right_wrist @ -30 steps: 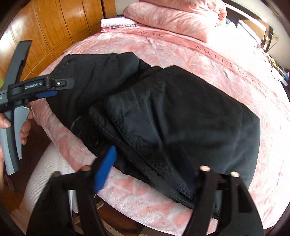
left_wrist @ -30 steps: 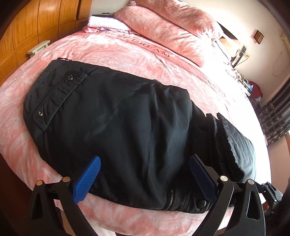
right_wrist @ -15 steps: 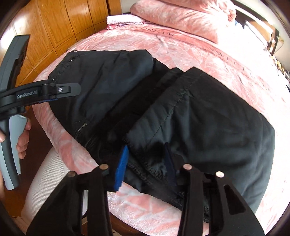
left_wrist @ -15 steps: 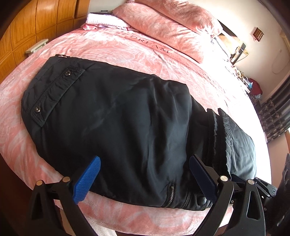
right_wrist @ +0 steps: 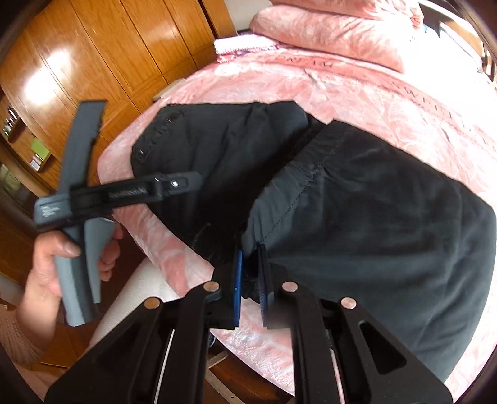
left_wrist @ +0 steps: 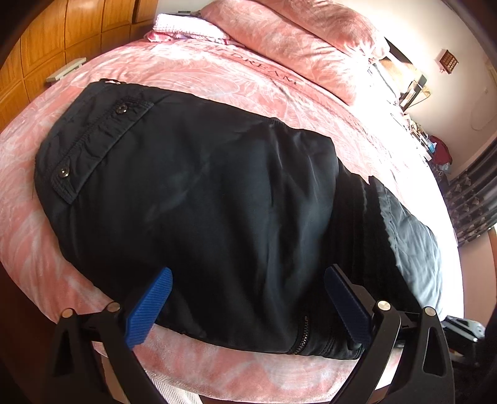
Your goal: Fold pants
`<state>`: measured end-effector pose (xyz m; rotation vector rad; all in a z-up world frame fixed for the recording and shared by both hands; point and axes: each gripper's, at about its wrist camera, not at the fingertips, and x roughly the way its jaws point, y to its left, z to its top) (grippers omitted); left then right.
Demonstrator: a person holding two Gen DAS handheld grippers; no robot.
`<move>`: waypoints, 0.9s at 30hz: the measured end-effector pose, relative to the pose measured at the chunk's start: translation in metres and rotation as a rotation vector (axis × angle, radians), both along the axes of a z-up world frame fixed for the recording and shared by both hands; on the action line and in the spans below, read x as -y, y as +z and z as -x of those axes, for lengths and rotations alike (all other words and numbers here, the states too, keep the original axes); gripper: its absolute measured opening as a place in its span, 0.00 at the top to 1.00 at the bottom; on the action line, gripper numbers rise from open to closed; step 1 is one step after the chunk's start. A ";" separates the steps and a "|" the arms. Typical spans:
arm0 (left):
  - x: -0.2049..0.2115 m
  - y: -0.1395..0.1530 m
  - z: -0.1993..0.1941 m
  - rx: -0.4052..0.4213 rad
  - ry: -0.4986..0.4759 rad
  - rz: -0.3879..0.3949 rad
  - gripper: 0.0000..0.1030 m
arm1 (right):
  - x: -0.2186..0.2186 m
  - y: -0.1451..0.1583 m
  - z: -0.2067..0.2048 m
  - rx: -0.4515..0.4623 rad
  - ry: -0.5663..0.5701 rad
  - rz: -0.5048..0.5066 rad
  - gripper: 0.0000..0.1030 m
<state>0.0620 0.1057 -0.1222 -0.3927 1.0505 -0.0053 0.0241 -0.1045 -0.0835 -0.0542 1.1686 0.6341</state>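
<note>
Black pants lie across the pink bed, the waistband with its two snaps at the left and the legs folded over at the right. My left gripper is open, its blue pads wide apart over the pants' near edge by the zipper. In the right wrist view the pants fill the middle. My right gripper is shut on the stitched hem corner of the folded leg at the bed's near edge. The left gripper shows there too, held in a hand above the waist end.
Pink pillows and a folded white towel lie at the head of the bed. A wooden wardrobe stands close on the left. Dark curtains and a cluttered side table are at the far right. The bed's edge drops off just under both grippers.
My right gripper came in to the leg's hem corner and its jaws went from wide open to shut on the fabric. The left gripper stayed open and almost still.
</note>
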 end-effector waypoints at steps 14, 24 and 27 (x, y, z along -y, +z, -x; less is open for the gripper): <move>0.014 0.006 0.003 0.004 -0.038 -0.006 0.04 | 0.076 0.034 0.012 0.075 -0.220 0.010 0.60; 0.089 0.017 -0.008 0.028 -0.242 -0.038 0.04 | 0.109 -0.008 -0.001 -0.006 -0.338 0.109 0.62; 0.110 0.003 -0.015 -0.019 -0.286 -0.137 0.04 | 0.107 -0.020 -0.003 -0.015 -0.342 0.123 0.62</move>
